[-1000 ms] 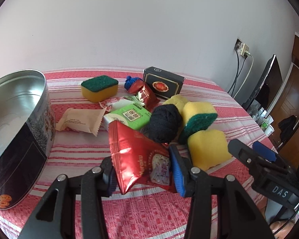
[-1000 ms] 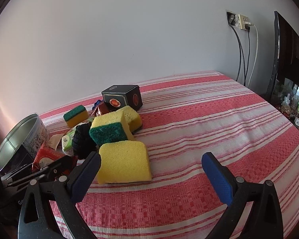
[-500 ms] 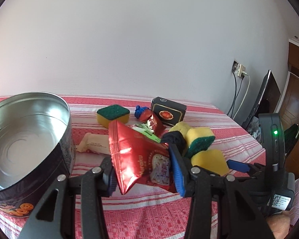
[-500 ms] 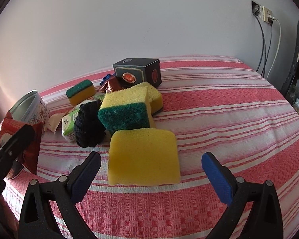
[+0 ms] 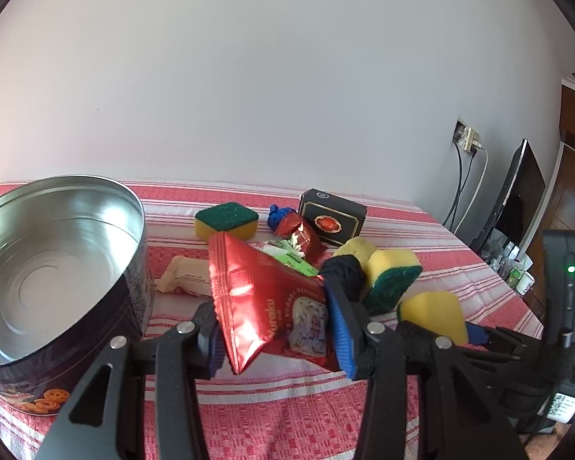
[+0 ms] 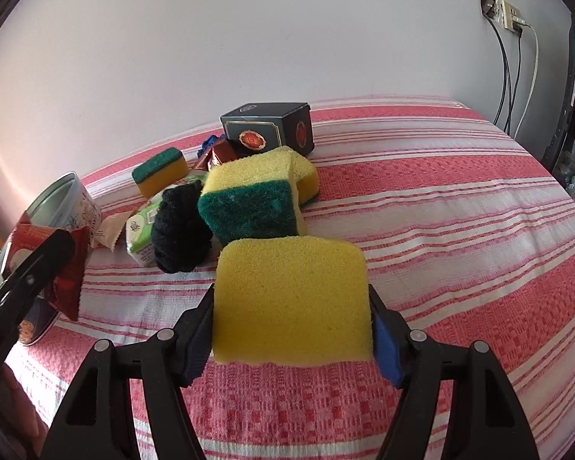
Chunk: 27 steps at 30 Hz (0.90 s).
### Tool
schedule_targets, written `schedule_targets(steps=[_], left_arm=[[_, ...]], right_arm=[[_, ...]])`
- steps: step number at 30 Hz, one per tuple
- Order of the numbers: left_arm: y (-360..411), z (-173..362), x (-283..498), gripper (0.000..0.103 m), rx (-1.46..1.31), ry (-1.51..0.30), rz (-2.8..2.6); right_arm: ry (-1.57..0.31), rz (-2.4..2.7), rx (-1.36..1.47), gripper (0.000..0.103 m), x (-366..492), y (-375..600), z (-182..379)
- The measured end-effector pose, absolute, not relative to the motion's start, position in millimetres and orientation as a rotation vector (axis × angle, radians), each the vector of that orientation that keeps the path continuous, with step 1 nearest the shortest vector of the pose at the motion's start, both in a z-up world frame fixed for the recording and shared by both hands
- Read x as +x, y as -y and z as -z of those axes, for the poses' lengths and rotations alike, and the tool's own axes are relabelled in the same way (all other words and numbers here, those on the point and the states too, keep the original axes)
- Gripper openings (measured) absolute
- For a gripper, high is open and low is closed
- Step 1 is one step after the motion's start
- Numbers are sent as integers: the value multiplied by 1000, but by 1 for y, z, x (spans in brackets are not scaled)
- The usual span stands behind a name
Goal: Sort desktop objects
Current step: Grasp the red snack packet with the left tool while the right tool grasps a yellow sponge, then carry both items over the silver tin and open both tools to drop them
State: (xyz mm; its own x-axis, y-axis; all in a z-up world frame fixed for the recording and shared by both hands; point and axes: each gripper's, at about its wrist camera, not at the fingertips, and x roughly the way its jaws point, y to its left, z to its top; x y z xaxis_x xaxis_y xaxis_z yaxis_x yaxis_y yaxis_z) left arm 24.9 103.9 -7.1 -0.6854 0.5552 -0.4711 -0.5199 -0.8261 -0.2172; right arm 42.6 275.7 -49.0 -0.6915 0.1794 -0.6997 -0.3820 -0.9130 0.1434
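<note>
Cookie tin (image 5: pixel 57 268), round and open-topped with bare metal inside, stands at the far left on the red-and-white striped tablecloth (image 5: pixel 280 414); in the left wrist view it appears much as it did half a second ago. Left gripper (image 5: pixel 276 329) is clamped on a red foil snack packet (image 5: pixel 264 306), which hangs above the cloth just right of the tin's rim, the same grip as in the earlier frames. Behind the packet lie a beige wrapped biscuit (image 5: pixel 184 278), a green-topped yellow sponge (image 5: pixel 226 222), a green-and-white sachet (image 5: pixel 291 257), a smaller dark red foil packet (image 5: pixel 301 235) and a blue knotted item (image 5: pixel 278 214). Further right sit a black gift box with a red emblem (image 5: pixel 331 220), a black knitted ball (image 5: pixel 343 274) and a tilted sponge showing its green scouring face (image 5: pixel 393 280), leaning on another yellow sponge behind it.

Right gripper (image 6: pixel 291 335) marks the main change: half a second ago its blue pads stood wide apart on either side of the plain-faced yellow sponge (image 6: pixel 291 303); now they press against both flanks of that sponge, at the near edge of the pile. Whether the sponge is off the cloth cannot be told.
</note>
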Motion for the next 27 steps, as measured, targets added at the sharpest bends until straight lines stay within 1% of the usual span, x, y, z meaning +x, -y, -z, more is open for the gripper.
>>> schedule_targets(steps=[7, 12, 21, 27], left_arm=[[-88, -4, 33, 45, -659, 73, -2489], [-42, -15, 27, 45, -665, 106, -2617], [49, -32, 2, 45, -692, 133, -2875], [82, -30, -19, 45, -757, 107, -2970]], right_arm=[[-302, -2742, -779, 72, 69, -244, 1], [-247, -2878, -644, 72, 67, -208, -23], [-177, -3129, -542, 73, 24, -125, -35], [-150, -3191, -558, 73, -18, -78, -31]])
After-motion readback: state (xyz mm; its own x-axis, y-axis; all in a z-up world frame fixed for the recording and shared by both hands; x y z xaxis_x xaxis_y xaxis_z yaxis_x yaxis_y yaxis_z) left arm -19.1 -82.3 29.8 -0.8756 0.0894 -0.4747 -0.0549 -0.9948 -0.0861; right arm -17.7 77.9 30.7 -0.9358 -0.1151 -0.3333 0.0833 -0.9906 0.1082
